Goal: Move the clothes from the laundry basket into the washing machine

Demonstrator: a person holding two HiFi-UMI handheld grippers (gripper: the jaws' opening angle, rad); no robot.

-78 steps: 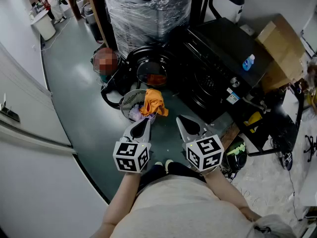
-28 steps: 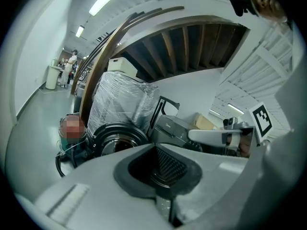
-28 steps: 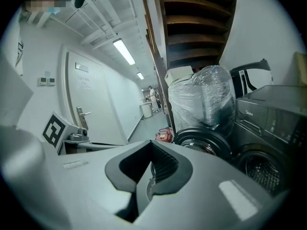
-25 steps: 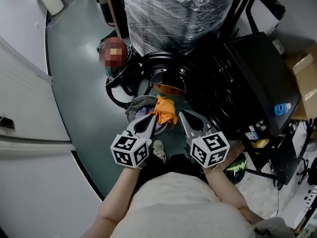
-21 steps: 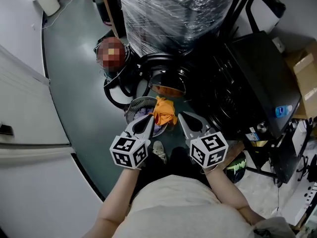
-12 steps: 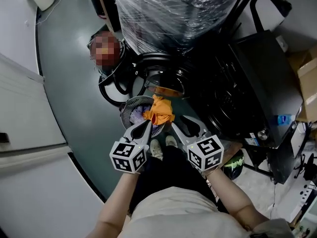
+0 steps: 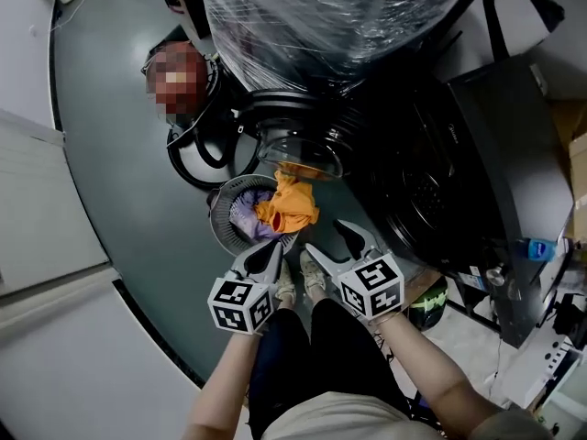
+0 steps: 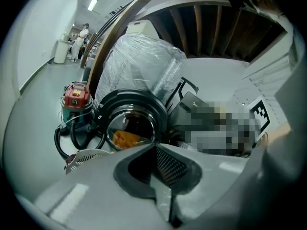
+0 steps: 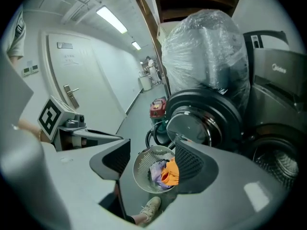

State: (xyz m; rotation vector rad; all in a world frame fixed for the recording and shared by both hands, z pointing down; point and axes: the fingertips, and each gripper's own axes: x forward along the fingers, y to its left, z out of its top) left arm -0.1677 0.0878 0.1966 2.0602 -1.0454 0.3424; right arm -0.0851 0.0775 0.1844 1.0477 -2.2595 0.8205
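Observation:
A round grey laundry basket point(image 7: 220, 236) stands on the floor with an orange garment point(image 7: 289, 205) draped over its rim and purple cloth point(image 7: 243, 214) inside. Just beyond it is the black front-loading washing machine point(image 7: 295, 122), its glass door point(image 7: 303, 157) showing something orange. My left gripper point(image 7: 271, 248) is shut and empty at the basket's near rim. My right gripper point(image 7: 327, 239) is open and empty, just right of the basket. The right gripper view frames the basket point(image 9: 141, 164), the orange garment point(image 9: 170, 172) and the purple cloth point(image 9: 157, 169) between its jaws. The left gripper point(image 8: 156, 150) faces the machine's opening point(image 8: 132, 126).
A red vacuum cleaner point(image 9: 157, 107) with a black hose point(image 7: 188, 168) sits left of the machine. A plastic-wrapped appliance point(image 7: 312, 16) stands on top. Another black appliance point(image 7: 440, 172) is at the right. The person's shoes point(image 7: 298, 282) are below the grippers.
The person has stepped closer, so the basket and machine now lie nearer both grippers. The left gripper stays shut and the right stays open. The clothes have not moved.

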